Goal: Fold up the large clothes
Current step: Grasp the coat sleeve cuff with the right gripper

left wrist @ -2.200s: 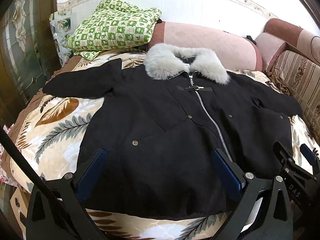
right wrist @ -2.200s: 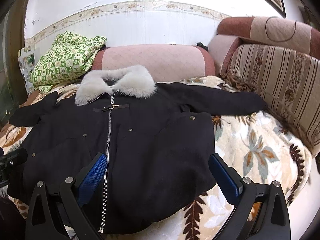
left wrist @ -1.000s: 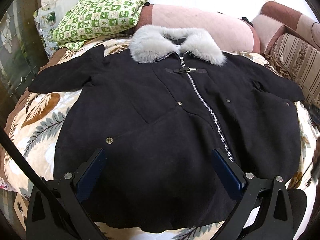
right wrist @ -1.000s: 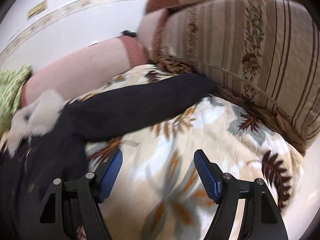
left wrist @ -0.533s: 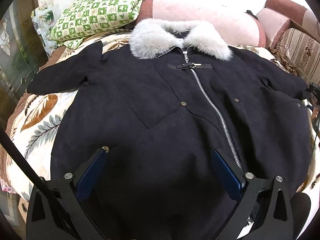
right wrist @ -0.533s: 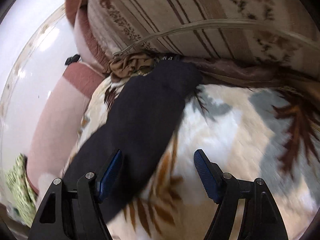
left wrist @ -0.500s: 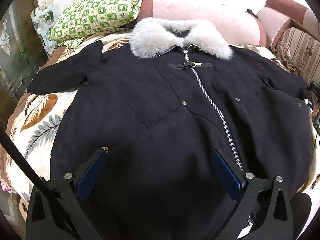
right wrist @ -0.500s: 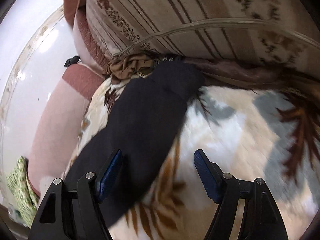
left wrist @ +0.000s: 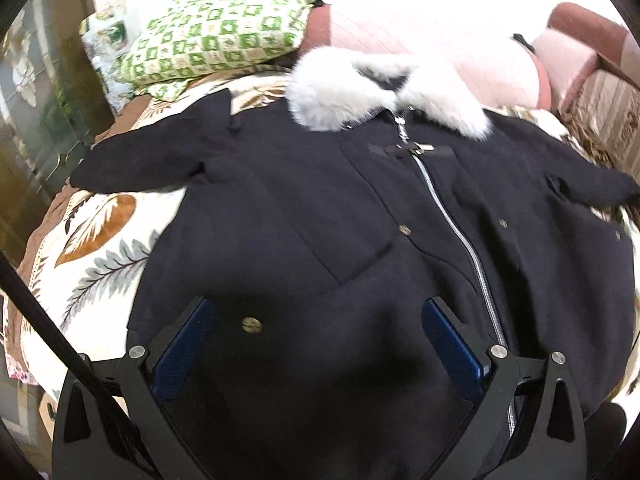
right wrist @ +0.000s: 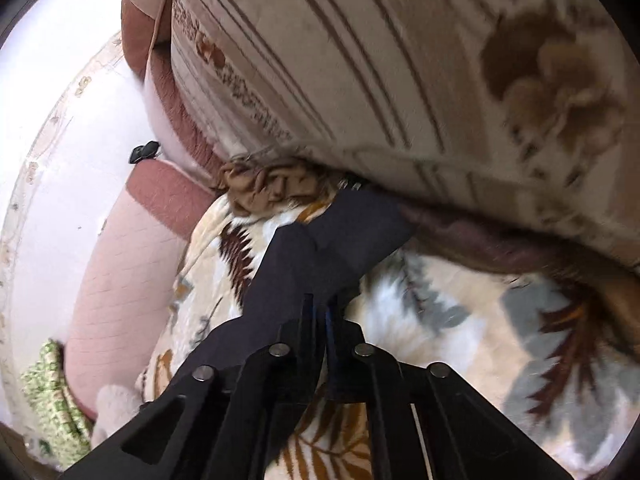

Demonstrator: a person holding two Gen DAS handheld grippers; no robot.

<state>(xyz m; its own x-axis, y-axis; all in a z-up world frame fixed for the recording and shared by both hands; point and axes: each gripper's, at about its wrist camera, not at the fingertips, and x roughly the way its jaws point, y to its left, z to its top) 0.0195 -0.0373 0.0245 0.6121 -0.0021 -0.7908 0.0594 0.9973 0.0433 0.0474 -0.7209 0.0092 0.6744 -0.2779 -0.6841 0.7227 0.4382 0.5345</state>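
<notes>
A black coat (left wrist: 320,220) with a grey fur collar (left wrist: 384,92) and a silver zipper (left wrist: 456,232) lies spread flat, front up, on a leaf-print blanket (left wrist: 96,248). My left gripper (left wrist: 316,340) is open and empty, low over the coat's lower front. In the right wrist view the coat's right sleeve (right wrist: 332,248) stretches toward a striped cushion (right wrist: 400,80). My right gripper (right wrist: 324,312) is shut on that sleeve a little short of its cuff.
A green checked pillow (left wrist: 216,28) and a pink bolster (left wrist: 432,48) lie behind the collar. Striped sofa cushions line the right side. A crumpled tan cloth (right wrist: 268,188) sits in the corner by the sleeve's end. A dark strap (left wrist: 40,320) crosses the left edge.
My right gripper has closed on the coat's right sleeve; it was open above it half a second ago. My left gripper has shifted slightly over the coat and stays open.
</notes>
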